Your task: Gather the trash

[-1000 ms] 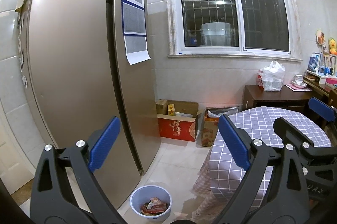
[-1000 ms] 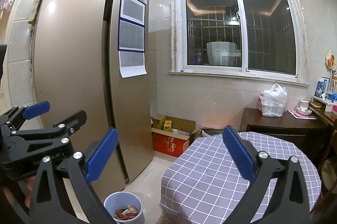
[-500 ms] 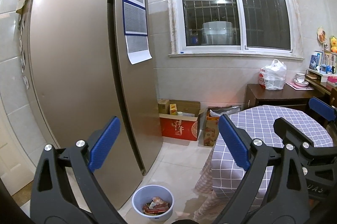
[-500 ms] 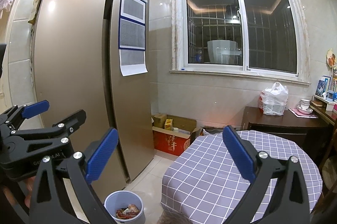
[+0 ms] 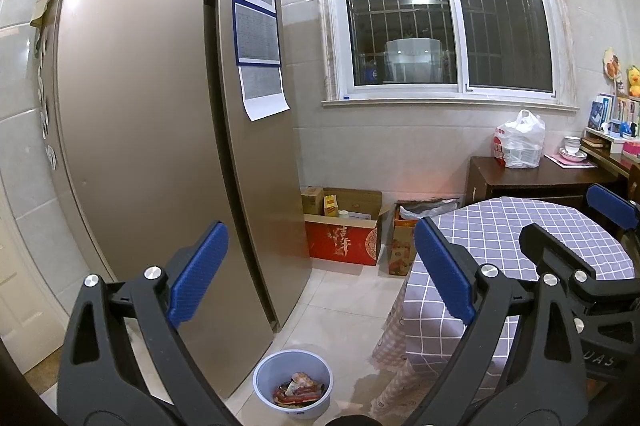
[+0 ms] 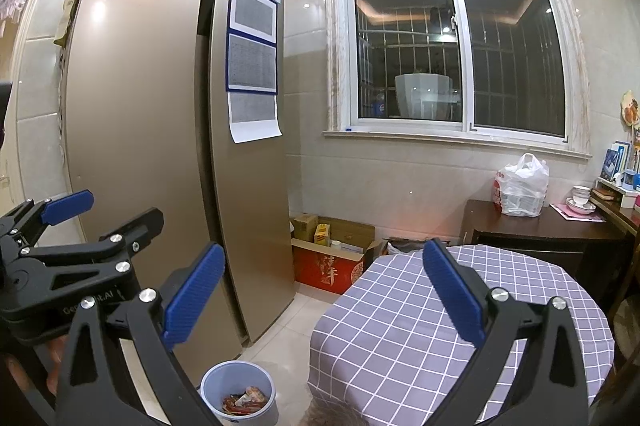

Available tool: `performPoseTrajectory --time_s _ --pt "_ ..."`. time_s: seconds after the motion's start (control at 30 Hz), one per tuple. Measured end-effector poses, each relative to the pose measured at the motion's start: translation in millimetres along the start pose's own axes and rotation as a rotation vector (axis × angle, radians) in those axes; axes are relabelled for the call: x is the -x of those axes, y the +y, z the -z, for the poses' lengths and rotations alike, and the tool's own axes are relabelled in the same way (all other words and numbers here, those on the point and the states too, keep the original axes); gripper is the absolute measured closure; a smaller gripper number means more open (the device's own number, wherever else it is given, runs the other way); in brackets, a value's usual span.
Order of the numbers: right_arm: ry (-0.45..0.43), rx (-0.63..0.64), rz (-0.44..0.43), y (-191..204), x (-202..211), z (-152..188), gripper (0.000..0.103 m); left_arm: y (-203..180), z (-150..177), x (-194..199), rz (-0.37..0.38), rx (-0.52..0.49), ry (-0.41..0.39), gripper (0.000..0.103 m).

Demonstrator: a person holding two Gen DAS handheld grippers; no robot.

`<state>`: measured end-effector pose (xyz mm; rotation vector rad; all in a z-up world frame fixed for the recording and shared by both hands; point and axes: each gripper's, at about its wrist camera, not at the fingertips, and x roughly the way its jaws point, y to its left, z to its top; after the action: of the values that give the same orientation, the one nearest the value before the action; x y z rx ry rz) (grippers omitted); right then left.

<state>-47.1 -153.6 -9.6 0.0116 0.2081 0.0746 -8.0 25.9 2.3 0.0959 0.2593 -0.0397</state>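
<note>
A pale blue trash bin (image 5: 294, 382) stands on the tiled floor beside the fridge, with red and orange wrappers (image 5: 298, 391) lying in it. The same bin (image 6: 239, 392) shows low in the right wrist view. My left gripper (image 5: 320, 270) hangs open and empty above the bin. My right gripper (image 6: 320, 290) is open and empty too, held over the table edge. The left gripper also appears at the left edge of the right wrist view (image 6: 104, 210), and the right gripper at the right edge of the left wrist view.
A tall bronze fridge (image 5: 160, 146) fills the left. A round table with a purple checked cloth (image 6: 460, 326) stands at the right. A red cardboard box (image 5: 344, 238) and a bag sit under the window. A dark cabinet (image 6: 540, 230) holds a white plastic bag (image 6: 520, 186).
Both views have drifted slightly; the bin and the boxes sit a little further right in the left wrist view. Both grippers stay open and empty.
</note>
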Motion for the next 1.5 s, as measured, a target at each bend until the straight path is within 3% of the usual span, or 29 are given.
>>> performPoseTrajectory --time_s 1.5 --pt "0.020 -0.022 -0.027 4 -5 11 0.005 4 1 -2 0.001 -0.004 0.003 0.011"
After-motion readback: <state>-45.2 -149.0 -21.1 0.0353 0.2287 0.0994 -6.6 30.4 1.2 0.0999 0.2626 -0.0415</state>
